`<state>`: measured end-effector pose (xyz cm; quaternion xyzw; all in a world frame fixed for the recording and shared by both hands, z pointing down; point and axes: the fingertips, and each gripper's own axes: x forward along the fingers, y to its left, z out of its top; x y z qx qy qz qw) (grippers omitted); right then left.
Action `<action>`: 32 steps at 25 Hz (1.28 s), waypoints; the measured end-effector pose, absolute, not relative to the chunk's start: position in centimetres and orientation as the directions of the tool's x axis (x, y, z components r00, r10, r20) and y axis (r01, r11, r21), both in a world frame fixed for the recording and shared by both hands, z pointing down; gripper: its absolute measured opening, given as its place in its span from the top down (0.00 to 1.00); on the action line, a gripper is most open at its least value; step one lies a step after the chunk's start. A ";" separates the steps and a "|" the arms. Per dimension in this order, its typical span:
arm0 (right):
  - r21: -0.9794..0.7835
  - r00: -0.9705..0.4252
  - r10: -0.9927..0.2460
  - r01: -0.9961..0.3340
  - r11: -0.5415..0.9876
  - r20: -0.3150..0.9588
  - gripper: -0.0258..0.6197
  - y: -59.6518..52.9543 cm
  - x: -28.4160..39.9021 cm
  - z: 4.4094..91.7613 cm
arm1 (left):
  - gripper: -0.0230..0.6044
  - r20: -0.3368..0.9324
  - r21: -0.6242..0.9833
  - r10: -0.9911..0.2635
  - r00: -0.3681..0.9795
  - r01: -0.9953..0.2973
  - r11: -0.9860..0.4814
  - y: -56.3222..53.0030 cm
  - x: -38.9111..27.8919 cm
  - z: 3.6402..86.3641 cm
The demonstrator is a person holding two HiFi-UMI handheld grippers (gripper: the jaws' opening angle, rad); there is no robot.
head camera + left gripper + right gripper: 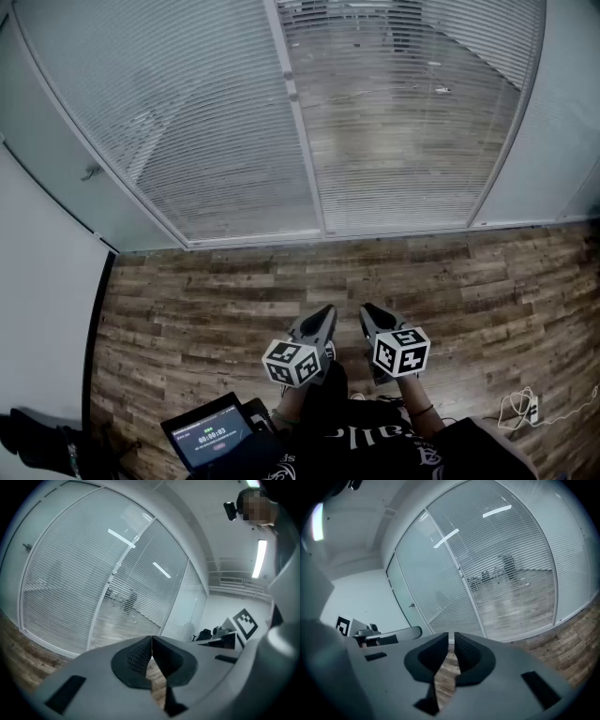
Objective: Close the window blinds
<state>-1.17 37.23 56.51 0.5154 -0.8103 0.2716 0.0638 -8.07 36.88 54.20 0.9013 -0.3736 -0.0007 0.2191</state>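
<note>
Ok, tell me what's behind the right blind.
The right blind has open slats: through them show a wood floor and dark furniture far back, perhaps a chair. The slats cover the rest, so finer detail is lost.

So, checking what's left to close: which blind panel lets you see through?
The right panel: the floor beyond shows between its slats, whereas the left panel looks nearly opaque.

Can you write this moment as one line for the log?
left gripper: shut, empty | right gripper: slightly open, empty | left blind: mostly closed | right blind: see-through
</note>
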 end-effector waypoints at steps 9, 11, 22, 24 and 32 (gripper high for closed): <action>-0.370 -0.453 -0.818 -0.871 0.322 0.355 0.88 23.3 -4.9 54.4 | 0.96 0.147 0.347 -0.675 0.723 -0.676 -0.649 22.5 -11.8 51.7; -0.367 -0.447 -0.823 -0.874 0.319 0.350 0.88 20.4 -5.8 54.1 | 0.96 0.141 0.330 -0.673 0.726 -0.675 -0.660 19.4 -12.7 51.2; -0.360 -0.394 -0.841 -0.896 0.261 0.371 0.88 9.9 -6.2 54.2 | 0.96 0.161 0.347 -0.613 0.773 -0.626 -0.699 7.7 -12.2 52.1; -0.361 -0.393 -0.839 -0.896 0.257 0.377 0.88 8.3 -5.4 54.5 | 0.96 0.166 0.344 -0.628 0.760 -0.641 -0.686 6.0 -11.7 52.4; -0.374 -0.460 -0.792 -0.872 0.317 0.401 0.88 -0.2 -2.9 56.4 | 0.96 0.145 0.295 -0.719 0.680 -0.723 -0.624 -3.0 -10.1 51.9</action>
